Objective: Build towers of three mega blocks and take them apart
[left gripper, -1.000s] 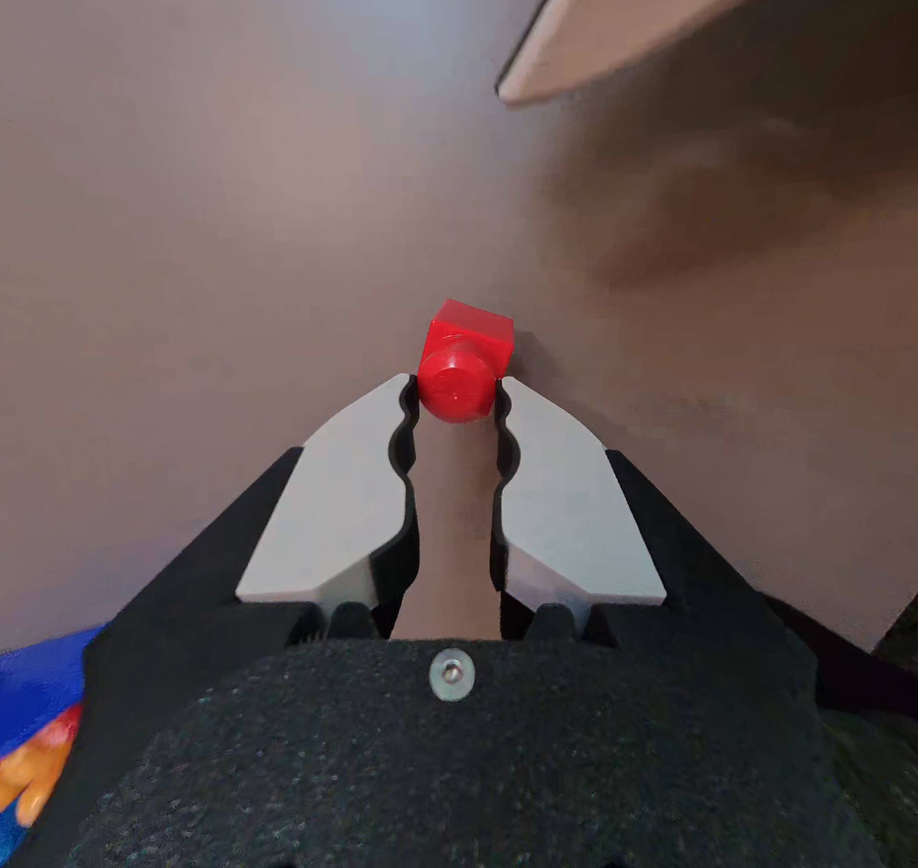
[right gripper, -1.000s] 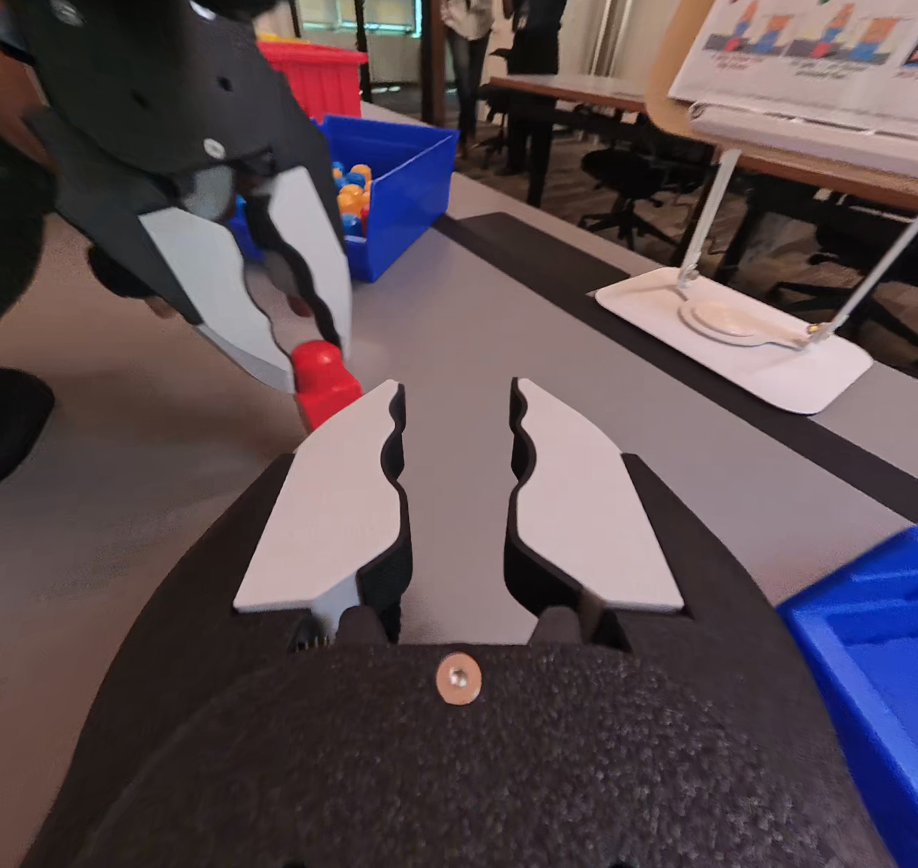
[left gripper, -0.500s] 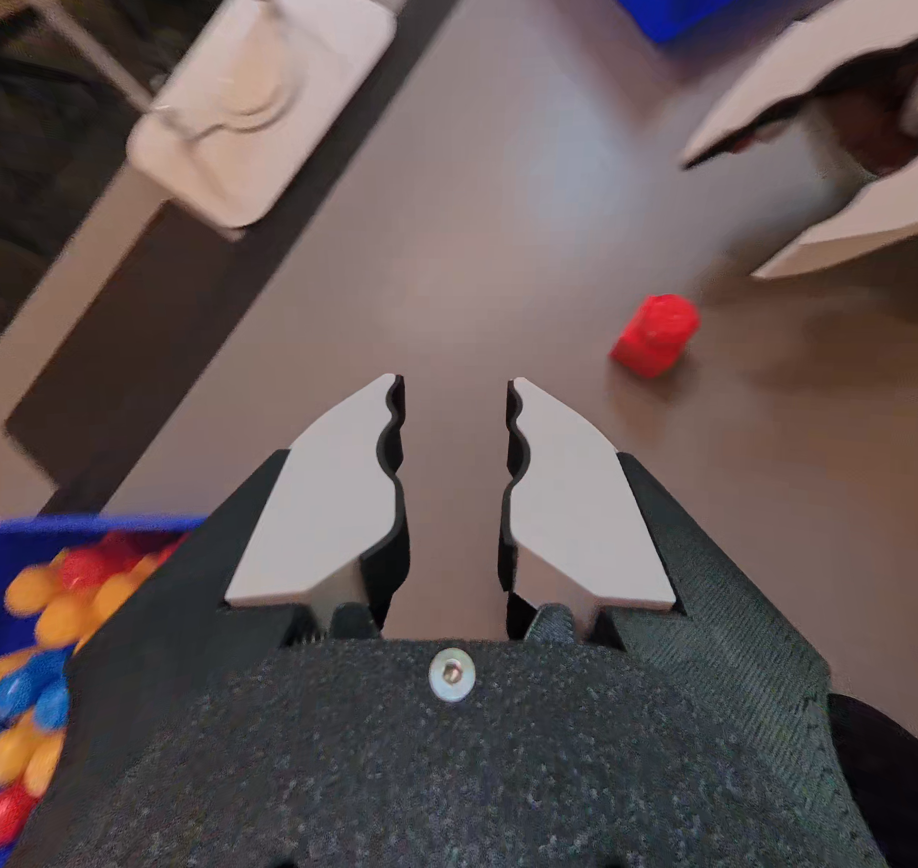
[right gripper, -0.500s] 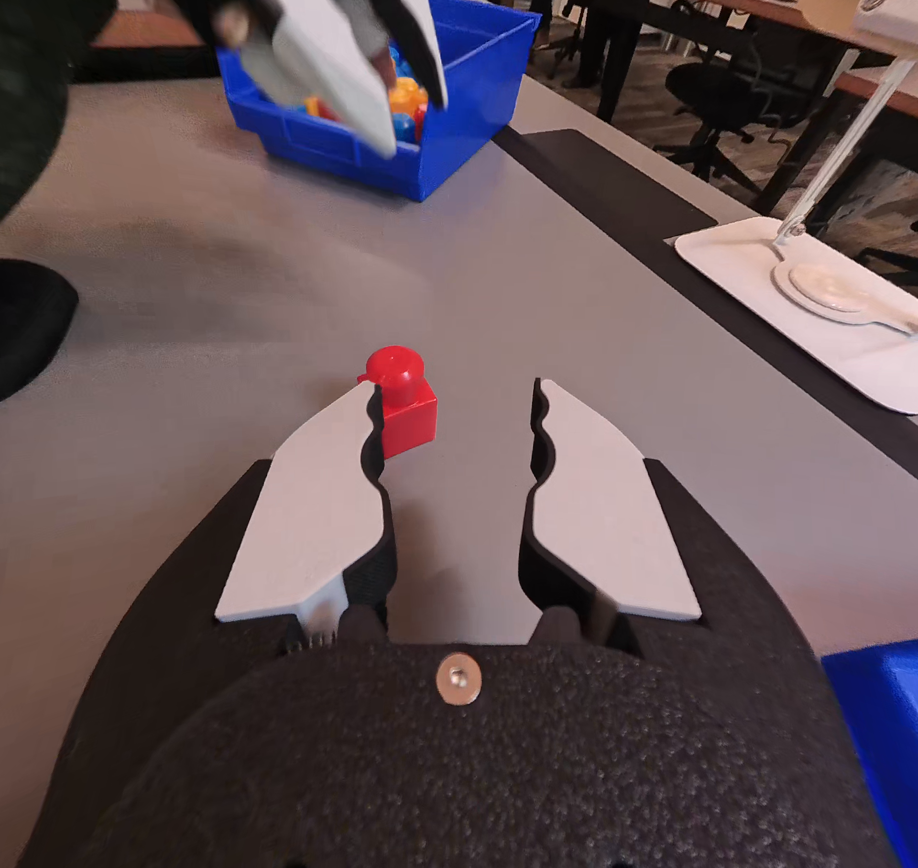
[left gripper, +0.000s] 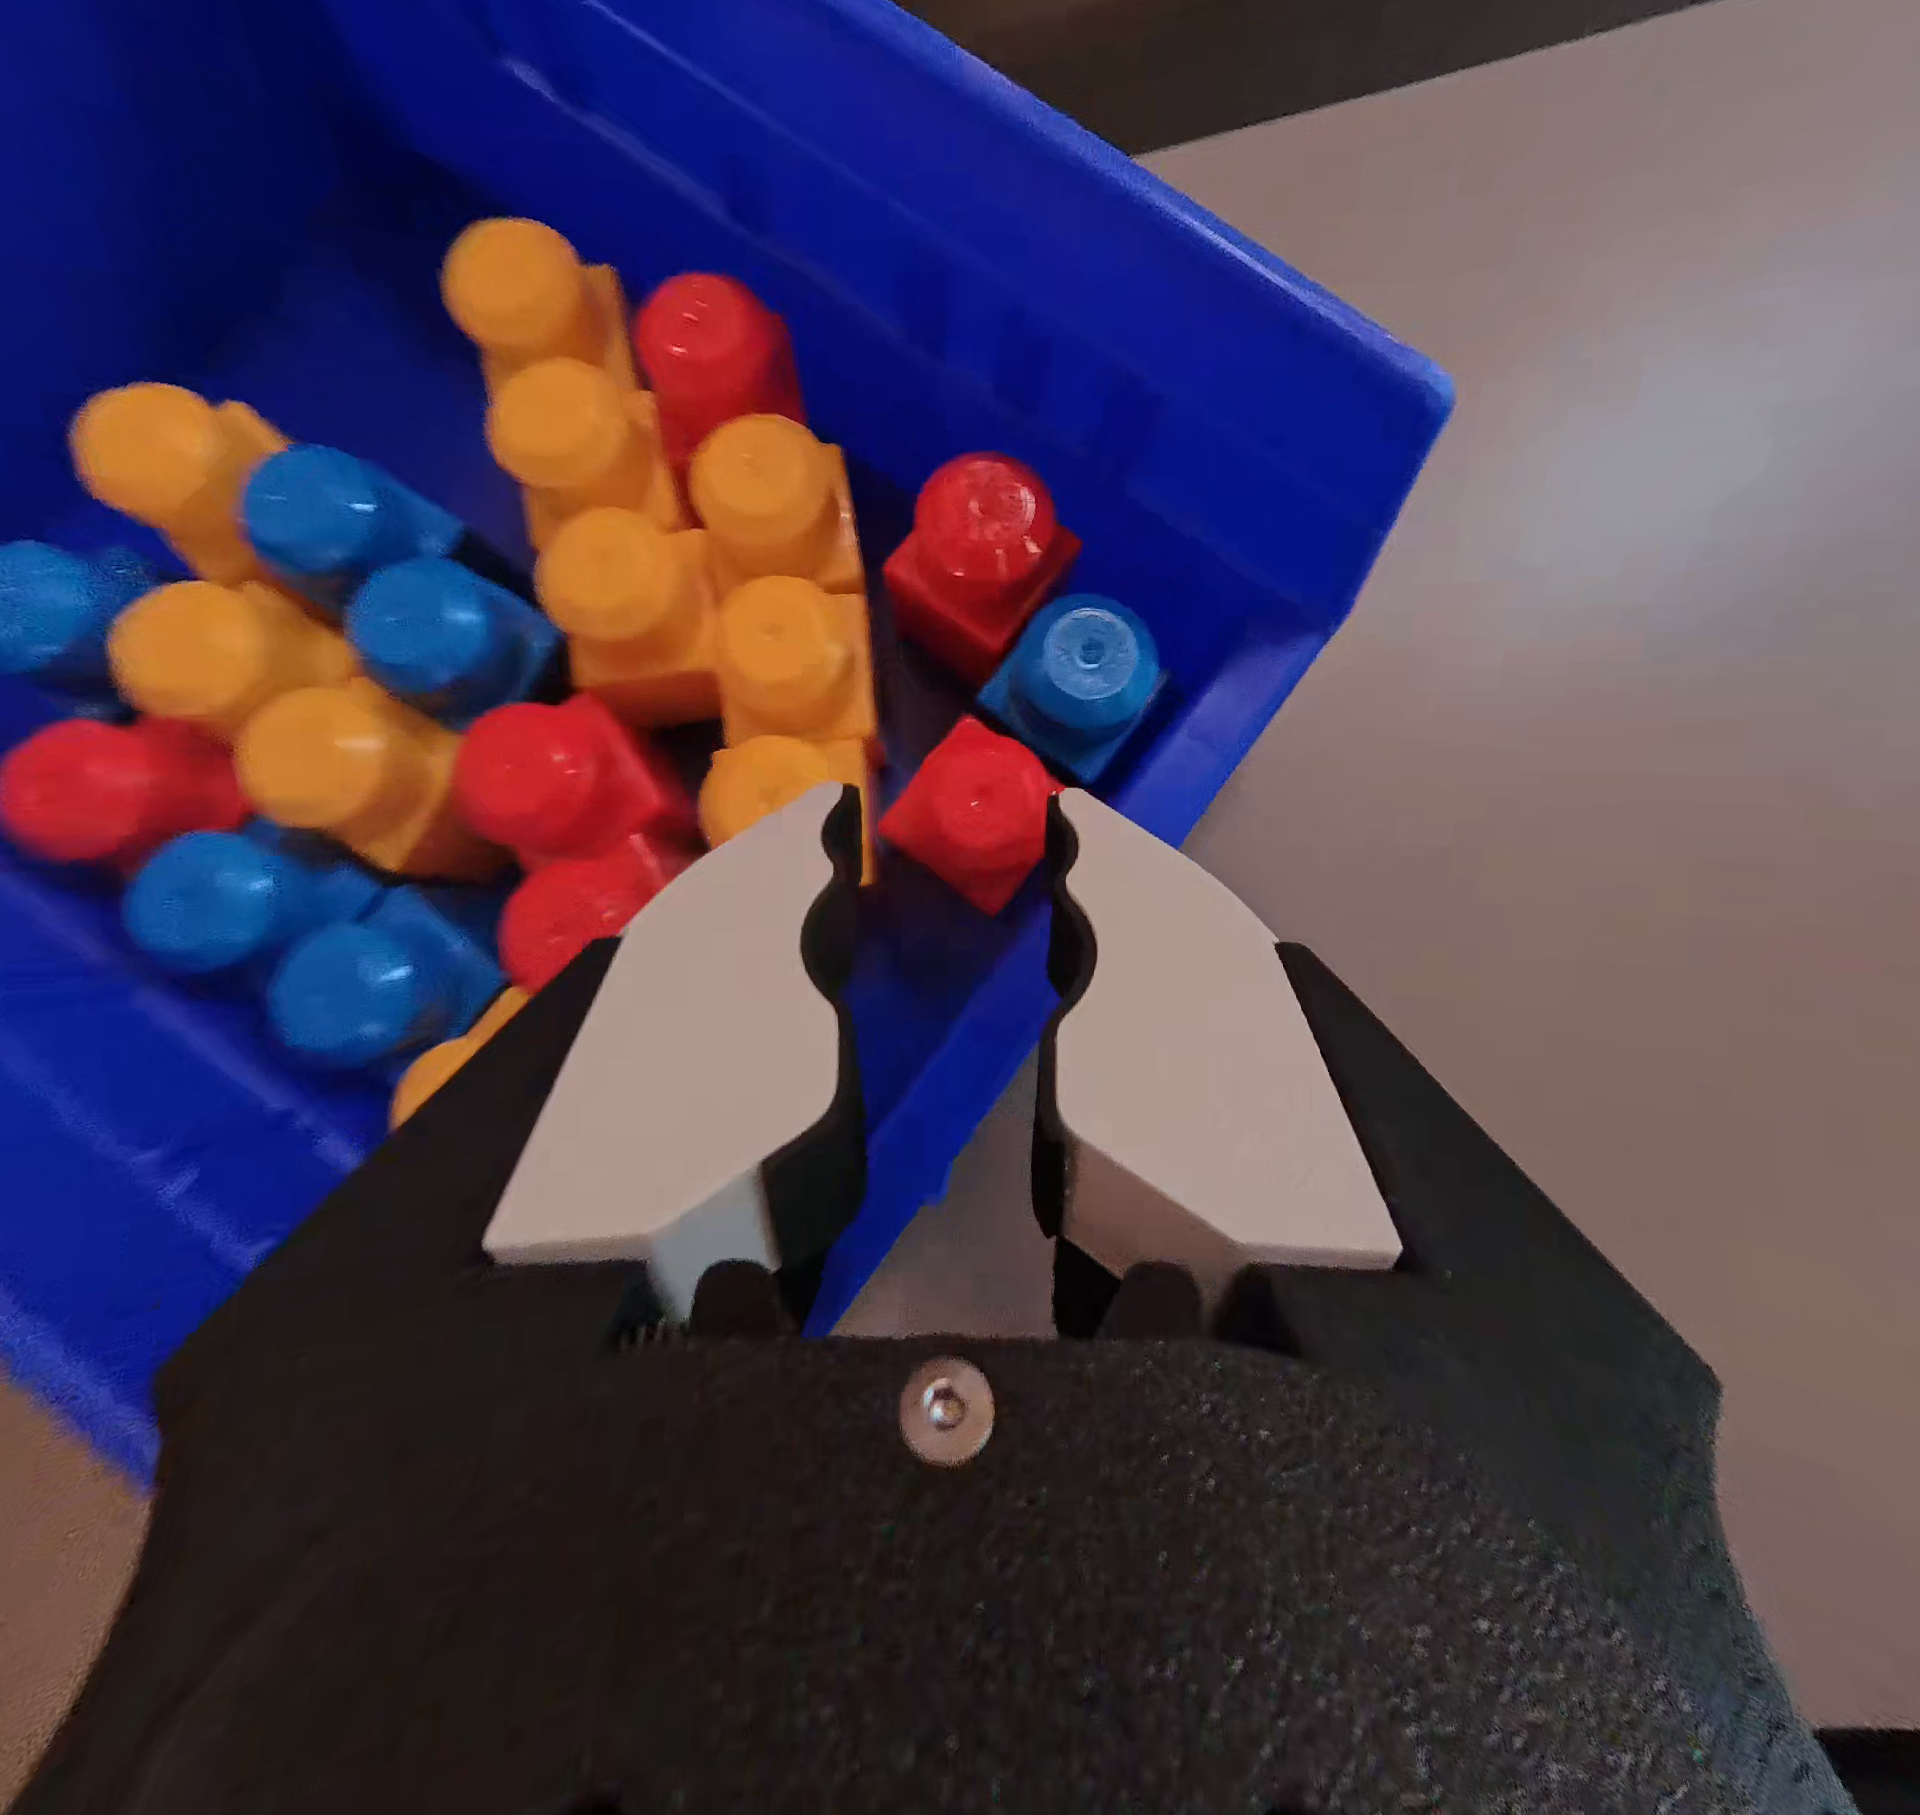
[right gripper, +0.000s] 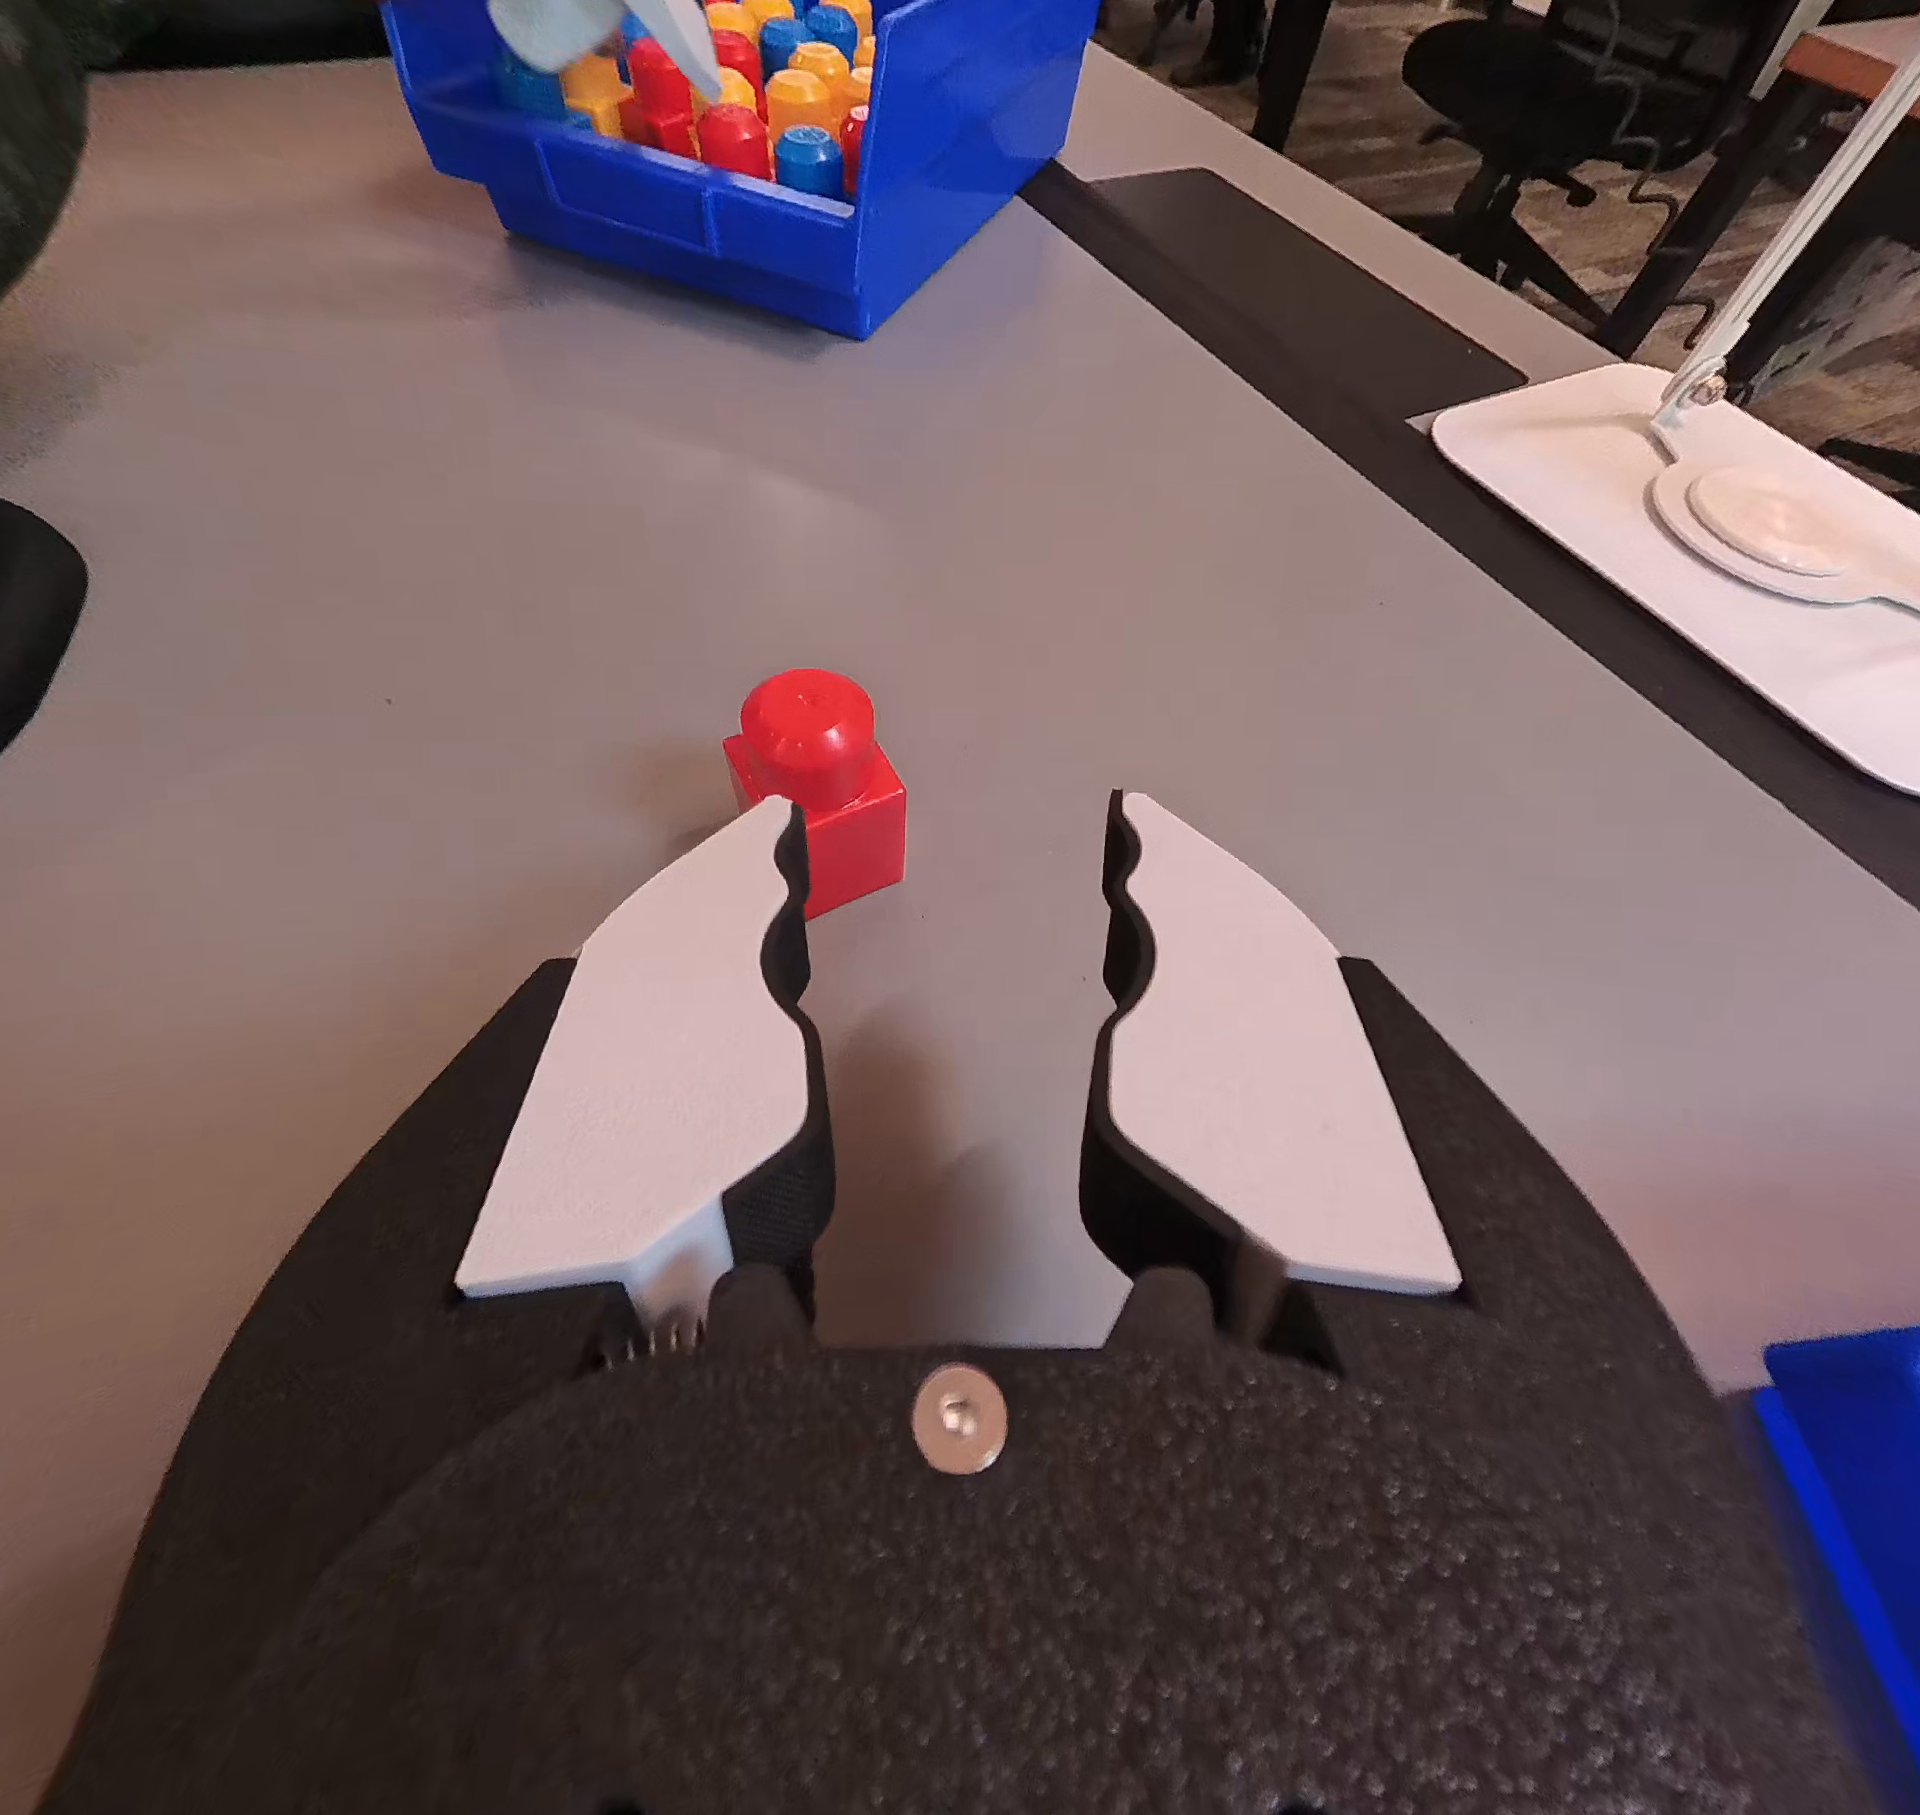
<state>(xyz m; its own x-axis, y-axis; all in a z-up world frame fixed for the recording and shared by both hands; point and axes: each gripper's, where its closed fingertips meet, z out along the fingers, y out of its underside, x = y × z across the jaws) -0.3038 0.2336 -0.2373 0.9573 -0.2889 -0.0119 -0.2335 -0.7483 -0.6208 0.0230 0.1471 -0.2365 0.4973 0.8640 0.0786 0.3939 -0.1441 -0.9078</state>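
Two sets of jaws stand apart and empty. The left gripper (left gripper: 951, 809) hangs over the near corner of the blue bin (left gripper: 1299, 435), its tips on either side of a red block in the bin (left gripper: 971, 815) that sits stud-up beside a blue block (left gripper: 1086, 674) and another red one (left gripper: 982, 544). The gap between the jaws looks only a little wider than this block, so the person would do well to centre the tips on its flat sides before pressing down, and to close on the square body rather than the round stud, which would probably slip. The bin wall is just beside the right tip; judging from that, a straight descent and a straight lift should keep the fingers from catching the rim or dragging the neighbours.

The right gripper (right gripper: 951, 804) waits low over the grey tabletop (right gripper: 520, 518) with its jaws wide. A lone red block (right gripper: 821, 789) stands upright there, just ahead of the left fingertip and not between the tips. As the likely base of a tower, it would be steadier if the right jaws shifted left and clamped its body while the next block is pushed on. A white lamp base (right gripper: 1714, 560) lies well apart, to the right.
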